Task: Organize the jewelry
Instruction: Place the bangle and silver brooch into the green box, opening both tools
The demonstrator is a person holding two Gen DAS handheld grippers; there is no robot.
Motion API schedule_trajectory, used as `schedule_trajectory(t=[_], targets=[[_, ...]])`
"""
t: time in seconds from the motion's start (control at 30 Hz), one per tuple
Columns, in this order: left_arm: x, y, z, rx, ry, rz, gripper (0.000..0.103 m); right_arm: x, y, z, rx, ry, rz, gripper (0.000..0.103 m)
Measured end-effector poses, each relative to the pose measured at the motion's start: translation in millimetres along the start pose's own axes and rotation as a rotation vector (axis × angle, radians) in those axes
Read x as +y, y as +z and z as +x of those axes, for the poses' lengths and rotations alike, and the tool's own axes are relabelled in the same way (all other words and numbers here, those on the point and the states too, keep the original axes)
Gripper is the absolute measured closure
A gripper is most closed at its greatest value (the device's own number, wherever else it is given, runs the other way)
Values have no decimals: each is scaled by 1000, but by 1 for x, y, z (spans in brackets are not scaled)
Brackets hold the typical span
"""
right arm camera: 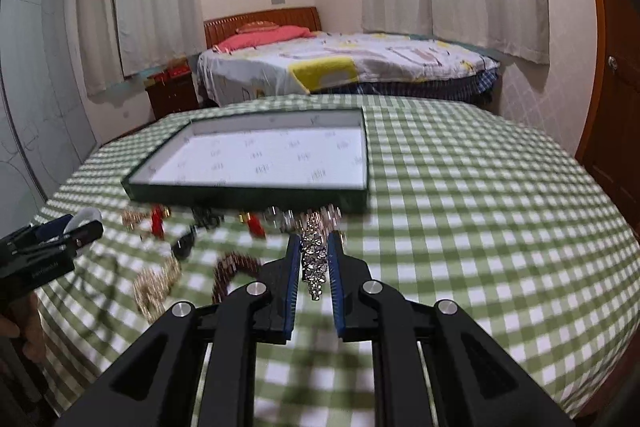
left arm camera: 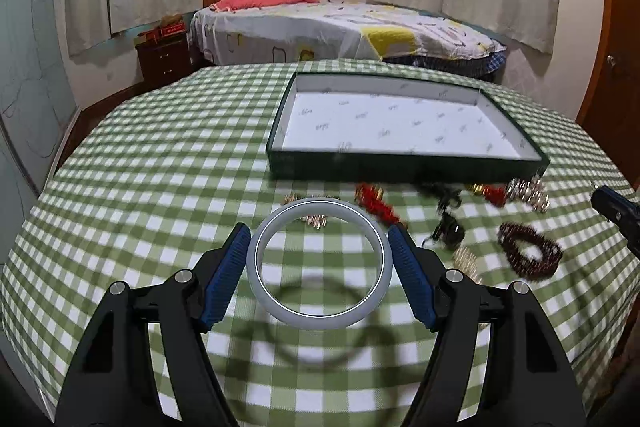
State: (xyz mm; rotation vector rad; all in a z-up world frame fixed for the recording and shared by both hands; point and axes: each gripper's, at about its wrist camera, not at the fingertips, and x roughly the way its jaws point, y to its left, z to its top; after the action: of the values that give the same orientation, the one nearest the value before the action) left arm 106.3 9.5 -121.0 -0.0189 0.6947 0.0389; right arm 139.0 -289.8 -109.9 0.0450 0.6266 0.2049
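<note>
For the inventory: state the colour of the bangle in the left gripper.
Pale grey-white bangle; clearest in left wrist view.

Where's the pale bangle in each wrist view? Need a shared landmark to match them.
Left wrist: the pale bangle is at lower centre, held between the left gripper's jaws above the checked cloth.
Right wrist: only a pale sliver shows at the far left edge, in the left gripper; blurred.
Shared landmark: the dark green tray with the white lining, beyond the loose jewelry in both views.

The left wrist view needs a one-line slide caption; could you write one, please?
Left gripper holds a pale bangle above the checked tablecloth, near the empty tray.
</note>
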Motion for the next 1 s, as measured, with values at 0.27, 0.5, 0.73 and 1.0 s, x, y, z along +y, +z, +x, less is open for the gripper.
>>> schedule_trajectory(t=[0.27, 0.5, 0.73, 1.0], targets=[[-7, 50, 13, -54, -31, -10, 34, 4, 50, 24, -67, 29, 4, 88], [-14, 95, 59, -59, -43, -16, 34, 0, 76, 64, -56, 27, 6, 88], [-19, 100, 121, 36, -47, -1, 34, -8, 74, 115, 54, 17, 7, 88], [-13, 88, 159, 149, -46, -3, 34, -15, 65, 151, 186, -7, 9, 88]])
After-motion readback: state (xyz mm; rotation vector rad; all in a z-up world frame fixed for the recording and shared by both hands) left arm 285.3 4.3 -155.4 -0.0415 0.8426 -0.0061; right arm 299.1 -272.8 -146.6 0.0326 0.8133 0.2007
